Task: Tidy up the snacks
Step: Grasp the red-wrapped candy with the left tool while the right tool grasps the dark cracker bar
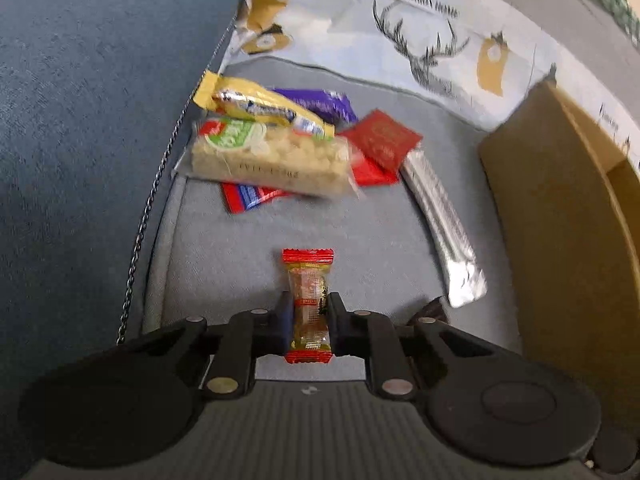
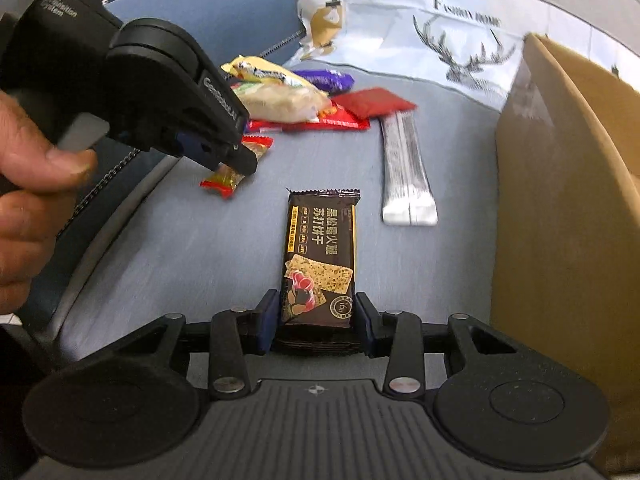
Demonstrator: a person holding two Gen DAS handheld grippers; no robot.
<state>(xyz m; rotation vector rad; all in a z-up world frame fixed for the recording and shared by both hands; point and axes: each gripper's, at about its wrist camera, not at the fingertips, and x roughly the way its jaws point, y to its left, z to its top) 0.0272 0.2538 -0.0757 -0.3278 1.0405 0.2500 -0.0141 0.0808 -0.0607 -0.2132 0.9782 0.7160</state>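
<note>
Candy [image 1: 310,304] pinched in left claw [image 1: 308,312].

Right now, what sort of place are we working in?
Probably a living room at home: snacks lie on a grey fabric cushion, with a deer-print cloth behind and a cardboard box beside them.

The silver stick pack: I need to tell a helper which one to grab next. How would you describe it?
Look beside the open cardboard box on the grey cushion. A long narrow silver stick pack lies alone there, running from the snack pile toward the camera. It is the only silver wrapper; the others are coloured or dark.
</note>
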